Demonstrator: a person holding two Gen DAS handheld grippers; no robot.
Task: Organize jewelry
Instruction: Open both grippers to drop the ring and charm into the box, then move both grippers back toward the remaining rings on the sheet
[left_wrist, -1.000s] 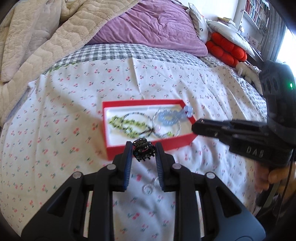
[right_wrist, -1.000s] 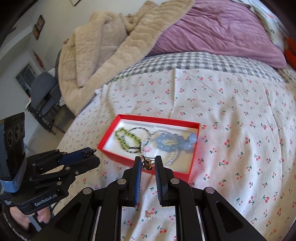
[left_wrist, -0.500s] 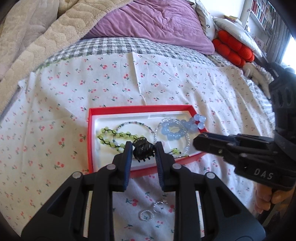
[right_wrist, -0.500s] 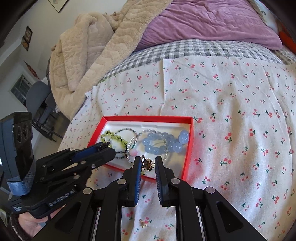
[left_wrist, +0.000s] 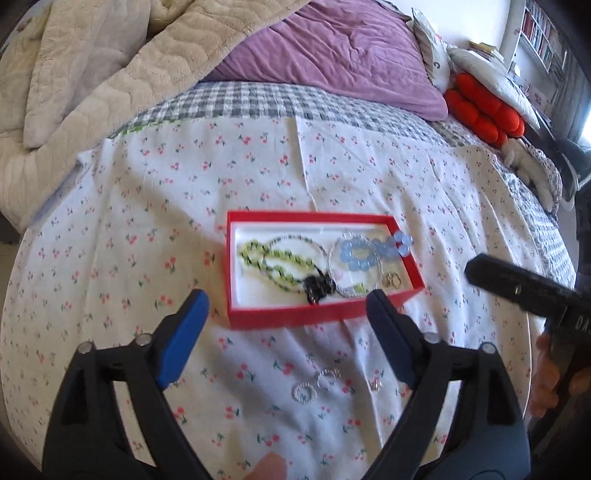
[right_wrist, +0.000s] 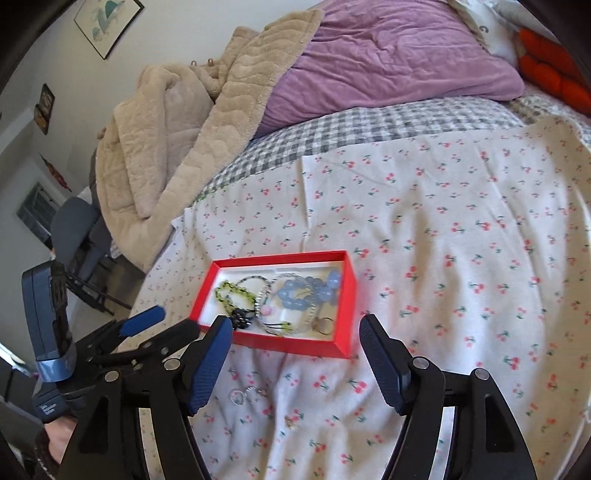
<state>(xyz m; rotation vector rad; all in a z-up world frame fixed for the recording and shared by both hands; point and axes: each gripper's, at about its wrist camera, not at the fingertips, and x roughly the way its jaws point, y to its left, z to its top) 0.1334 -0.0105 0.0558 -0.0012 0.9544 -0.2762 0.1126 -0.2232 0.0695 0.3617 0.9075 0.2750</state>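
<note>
A red box (left_wrist: 321, 314) (right_wrist: 295, 341) lies on the cherry-print sheet. Inside are a green bead bracelet (left_wrist: 273, 258), a blue bead bracelet (left_wrist: 356, 254), a black hair clip (left_wrist: 318, 287) (right_wrist: 240, 319) and a gold ring (left_wrist: 392, 280) (right_wrist: 323, 325). My left gripper (left_wrist: 286, 297) (right_wrist: 171, 323) hovers over the box's near edge, its jaws opening wide and empty. My right gripper (right_wrist: 295, 321) (left_wrist: 517, 288) is also opening, with nothing pressed between its pads.
Two silver rings (left_wrist: 314, 384) (right_wrist: 245, 395) and a small gold earring (left_wrist: 376, 384) (right_wrist: 291, 421) lie on the sheet in front of the box. A beige blanket (left_wrist: 92, 74) and a purple pillow (left_wrist: 332, 55) fill the back of the bed. Red cushions (left_wrist: 484, 110) sit far right.
Both grippers went from shut to wide open. The black hair clip left the left jaws and the gold ring left the right jaws; both now lie in the red box.
</note>
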